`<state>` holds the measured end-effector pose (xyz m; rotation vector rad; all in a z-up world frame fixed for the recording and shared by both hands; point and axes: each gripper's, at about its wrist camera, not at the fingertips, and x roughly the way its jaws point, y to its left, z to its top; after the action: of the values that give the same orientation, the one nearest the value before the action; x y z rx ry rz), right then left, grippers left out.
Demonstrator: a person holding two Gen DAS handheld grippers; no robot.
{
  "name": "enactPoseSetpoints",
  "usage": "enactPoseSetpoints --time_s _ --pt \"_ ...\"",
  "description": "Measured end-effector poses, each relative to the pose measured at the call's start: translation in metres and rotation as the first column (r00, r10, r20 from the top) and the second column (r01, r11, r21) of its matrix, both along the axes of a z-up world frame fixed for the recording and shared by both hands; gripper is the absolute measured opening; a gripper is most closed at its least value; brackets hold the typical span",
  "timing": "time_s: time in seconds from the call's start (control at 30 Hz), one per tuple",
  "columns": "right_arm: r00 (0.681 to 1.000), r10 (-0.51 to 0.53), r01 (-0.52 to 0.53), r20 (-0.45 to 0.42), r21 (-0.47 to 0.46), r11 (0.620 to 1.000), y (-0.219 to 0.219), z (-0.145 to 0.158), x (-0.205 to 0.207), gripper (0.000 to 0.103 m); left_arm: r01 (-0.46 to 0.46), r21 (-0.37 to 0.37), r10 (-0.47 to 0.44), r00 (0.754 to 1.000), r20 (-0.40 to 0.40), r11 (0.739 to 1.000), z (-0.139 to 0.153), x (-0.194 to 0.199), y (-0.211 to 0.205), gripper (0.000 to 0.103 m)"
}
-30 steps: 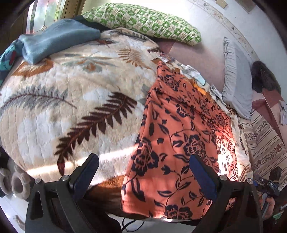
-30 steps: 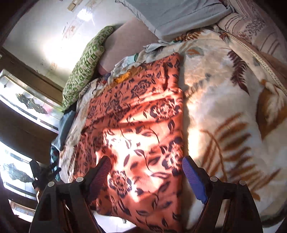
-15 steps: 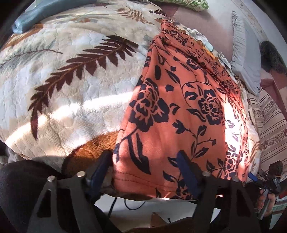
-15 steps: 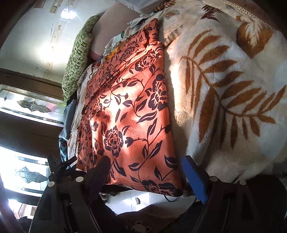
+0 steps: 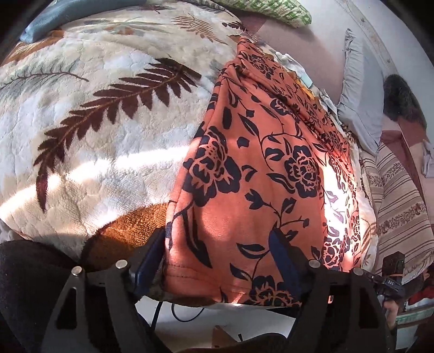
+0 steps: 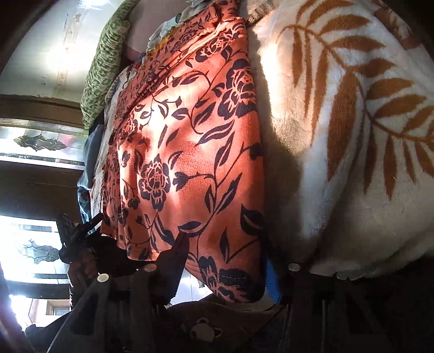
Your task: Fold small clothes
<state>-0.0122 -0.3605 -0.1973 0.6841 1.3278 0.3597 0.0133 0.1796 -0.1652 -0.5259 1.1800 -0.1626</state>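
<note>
An orange garment with dark floral print (image 5: 260,168) lies spread lengthwise on a bed, its hem hanging at the near edge. My left gripper (image 5: 217,258) is open, its jaws straddling the left corner of the hem, one finger (image 5: 150,258) on the outside, the other (image 5: 282,255) over the cloth. In the right wrist view the same garment (image 6: 184,141) fills the middle. My right gripper (image 6: 225,266) is open around the hem's right corner, with the blue pad (image 6: 272,279) at the cloth's edge.
A white fleece blanket with brown fern leaves (image 5: 89,130) (image 6: 352,130) covers the bed. A green patterned pillow (image 5: 265,10), a grey pillow (image 5: 358,89) and small clothes (image 5: 293,62) lie at the far end. The other gripper (image 5: 390,282) shows at right.
Both grippers have dropped to the near edge of the bed and moved in on the garment's hem; the jaws now straddle its two corners, slightly narrower than before.
</note>
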Motion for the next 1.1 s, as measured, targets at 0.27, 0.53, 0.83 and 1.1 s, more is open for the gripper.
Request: enactPoseSetpoints --time_s 0.27,0.53,0.83,1.1 --pt "1.000 0.030 -0.030 0.005 -0.015 0.999 0.005 0.000 0.002 0.040 0.041 0.074 -0.040 0.999 -0.005 0.996 0.012 -0.006 0.005 0.006" --pt "1.000 0.006 -0.007 0.027 0.030 1.000 -0.003 0.006 -0.002 0.011 0.044 0.123 -0.043 0.999 -0.009 0.991 0.015 -0.001 0.004 0.007" --pt "1.000 0.012 -0.012 0.002 0.003 1.000 0.004 0.000 0.006 0.062 0.098 0.187 -0.095 0.995 -0.025 0.977 0.006 0.001 -0.016 0.011" --pt "0.992 -0.107 0.093 0.073 0.173 0.980 -0.016 0.021 -0.005 0.006 0.006 -0.016 -0.004 0.988 0.152 1.000 0.065 -0.010 0.022 0.006"
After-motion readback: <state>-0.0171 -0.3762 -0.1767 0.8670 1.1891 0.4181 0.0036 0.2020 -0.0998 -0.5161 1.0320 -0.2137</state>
